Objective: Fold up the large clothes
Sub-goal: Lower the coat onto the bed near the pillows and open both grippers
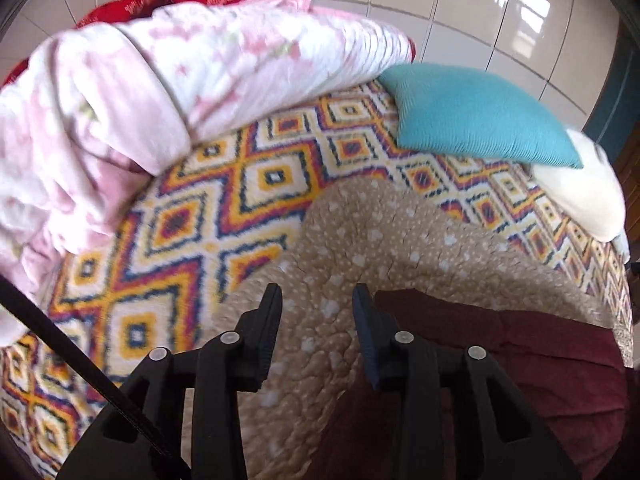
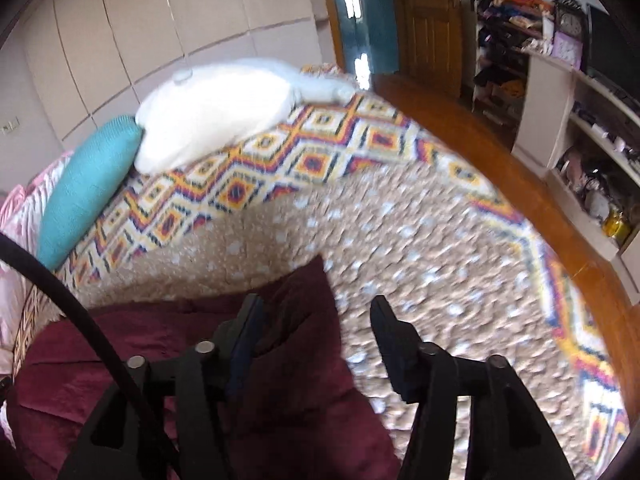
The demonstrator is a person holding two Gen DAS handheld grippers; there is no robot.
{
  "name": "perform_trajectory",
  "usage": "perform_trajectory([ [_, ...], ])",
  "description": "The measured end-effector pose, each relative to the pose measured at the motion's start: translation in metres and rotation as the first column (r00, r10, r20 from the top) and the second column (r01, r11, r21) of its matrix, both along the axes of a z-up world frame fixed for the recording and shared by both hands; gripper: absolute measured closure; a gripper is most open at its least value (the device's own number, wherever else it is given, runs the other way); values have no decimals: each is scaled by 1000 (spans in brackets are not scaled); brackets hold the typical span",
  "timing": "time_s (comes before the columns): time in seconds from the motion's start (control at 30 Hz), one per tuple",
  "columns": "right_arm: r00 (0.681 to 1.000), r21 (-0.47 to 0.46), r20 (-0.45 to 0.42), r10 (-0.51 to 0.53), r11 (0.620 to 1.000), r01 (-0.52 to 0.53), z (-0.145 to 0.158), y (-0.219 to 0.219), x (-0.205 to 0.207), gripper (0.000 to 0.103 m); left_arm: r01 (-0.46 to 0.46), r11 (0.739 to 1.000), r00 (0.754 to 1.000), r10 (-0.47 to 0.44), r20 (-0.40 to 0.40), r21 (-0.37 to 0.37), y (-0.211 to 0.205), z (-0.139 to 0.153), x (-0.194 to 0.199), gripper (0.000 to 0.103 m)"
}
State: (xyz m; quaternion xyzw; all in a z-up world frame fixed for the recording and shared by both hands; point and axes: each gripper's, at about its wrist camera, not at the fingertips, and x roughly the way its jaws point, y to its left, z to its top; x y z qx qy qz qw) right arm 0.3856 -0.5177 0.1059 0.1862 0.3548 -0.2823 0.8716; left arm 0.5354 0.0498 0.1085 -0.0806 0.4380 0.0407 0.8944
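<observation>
A dark maroon garment [image 1: 520, 344] lies on a tan dotted quilt [image 1: 380, 232] spread over the bed; it also shows in the right wrist view [image 2: 160, 344], lower left, with the quilt [image 2: 420, 248] beyond it. My left gripper [image 1: 316, 300] is open and empty, hovering over the quilt just left of the garment's edge. My right gripper [image 2: 316, 312] is open and empty above the garment's right corner, its left finger over the maroon cloth and its right finger over the quilt.
The bed has a diamond-patterned cover [image 1: 192, 216]. A pink-white rolled comforter [image 1: 160, 80] lies at the far left, then a teal pillow [image 1: 480, 120] and a white pillow [image 2: 216, 112]. A wooden floor [image 2: 500, 152] and cluttered shelves [image 2: 592, 128] are at the right.
</observation>
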Motion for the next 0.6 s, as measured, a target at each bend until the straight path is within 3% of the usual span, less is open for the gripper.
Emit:
perform_trajectory([
  [0.13, 999, -47, 23, -22, 999, 23, 49, 4, -33, 31, -22, 1000, 997, 22, 73, -6, 24, 48, -41, 56],
  [0.2, 999, -56, 35, -14, 998, 16, 68, 13, -50, 31, -24, 999, 994, 20, 107, 38, 30, 67, -69, 53],
  [0.3, 997, -42, 26, 76, 996, -74, 85, 44, -72, 31, 32, 992, 987, -51, 155, 121, 30, 82, -116, 45],
  [0.47, 950, -64, -71, 303, 949, -307, 69, 134, -110, 32, 173, 969, 970, -199, 142, 177, 31, 68, -208, 41],
  [0.6, 893, -40, -112, 435, 896, -441, 39, 201, -134, 39, 226, 964, 966, -240, 94, 138, 37, 36, -276, 40],
])
